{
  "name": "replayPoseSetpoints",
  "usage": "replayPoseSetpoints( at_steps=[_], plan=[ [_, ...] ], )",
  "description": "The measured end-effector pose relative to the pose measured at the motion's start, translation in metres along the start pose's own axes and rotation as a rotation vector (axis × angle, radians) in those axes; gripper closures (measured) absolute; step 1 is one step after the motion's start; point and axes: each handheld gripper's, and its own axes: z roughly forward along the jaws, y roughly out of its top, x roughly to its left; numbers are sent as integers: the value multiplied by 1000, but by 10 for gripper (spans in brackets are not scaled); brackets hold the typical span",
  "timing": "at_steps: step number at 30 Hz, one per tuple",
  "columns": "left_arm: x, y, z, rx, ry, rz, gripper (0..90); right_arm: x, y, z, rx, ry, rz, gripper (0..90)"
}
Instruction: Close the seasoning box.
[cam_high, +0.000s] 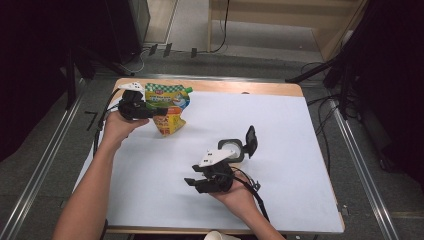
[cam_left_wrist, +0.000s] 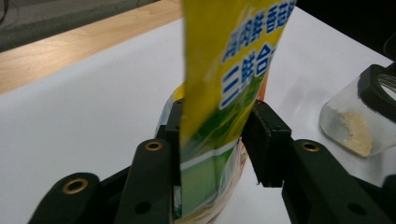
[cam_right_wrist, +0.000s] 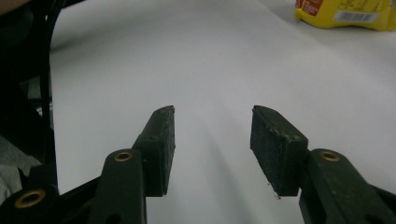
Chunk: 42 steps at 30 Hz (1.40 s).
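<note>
At the far left of the table (cam_high: 300, 150), which is covered with a white sheet, the left gripper (cam_high: 150, 111) is held level in the person's left hand (cam_high: 116, 127) and reaches toward the right. Its fingers (cam_left_wrist: 268, 135) have a yellow and green refill pouch (cam_high: 167, 107) between them. In the left gripper view the pouch (cam_left_wrist: 224, 93) stands upright between the two black pads: one pad lies against its side, while the other sits just beside its edge, and I cannot tell whether that one touches. The pouch has blue lettering on its yellow face and a green band lower down. From above, its bottom rests on the sheet near the table's far left corner, with a blue spout cap (cam_high: 189, 90) at its upper right corner.

Farther right, near the middle of the table, stands a small clear glass jar (cam_high: 235, 150) with its black flip lid (cam_high: 251, 141) open and upright. In the left gripper view the jar (cam_left_wrist: 350, 121) holds a little pale powder at the bottom.

Just in front of the jar, the right gripper (cam_high: 192, 182) is held in the person's right hand (cam_high: 235, 192) and points left across the sheet. Its fingers (cam_right_wrist: 275, 144) stand partly apart with only bare white sheet between them. In the right gripper view the base of the pouch (cam_right_wrist: 345, 14) lies well ahead, at the upper right.
</note>
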Motion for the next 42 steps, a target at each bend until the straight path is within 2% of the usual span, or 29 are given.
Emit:
replayPoseSetpoints(
  at_steps=[3,4,5,10,12,16,19,24,29,31,35,42],
  plan=[
    [-5,3,-1,-12,-6,11,726,0,3,7,-22,18,27,522],
    [-7,5,-2,-11,-7,10,798,0,2,10,-18,26,42,529],
    [-8,5,-2,-7,-10,11,839,1,0,12,-7,29,36,530],
    [-12,8,-1,12,-6,10,888,5,-8,16,1,27,27,532],
    [-13,10,0,18,-5,-9,897,6,-10,17,3,27,25,532],
    [-18,16,-2,43,14,-20,900,4,-12,18,-2,25,31,532],
    [-21,19,-4,52,9,-29,900,2,-12,15,-11,18,41,532],
    [-29,24,-10,50,-16,-26,900,-2,-13,12,-29,4,52,531],
    [-45,30,-19,49,-41,-2,900,-4,-14,10,-42,-6,62,529],
    [-49,31,-22,42,-55,-7,900,-4,-15,11,-45,-10,66,526],
    [-57,33,-27,34,-82,0,900,-5,-16,13,-45,-24,85,513],
    [-68,30,-39,38,-113,-9,900,-7,-17,19,-29,-43,79,515]
  ],
)
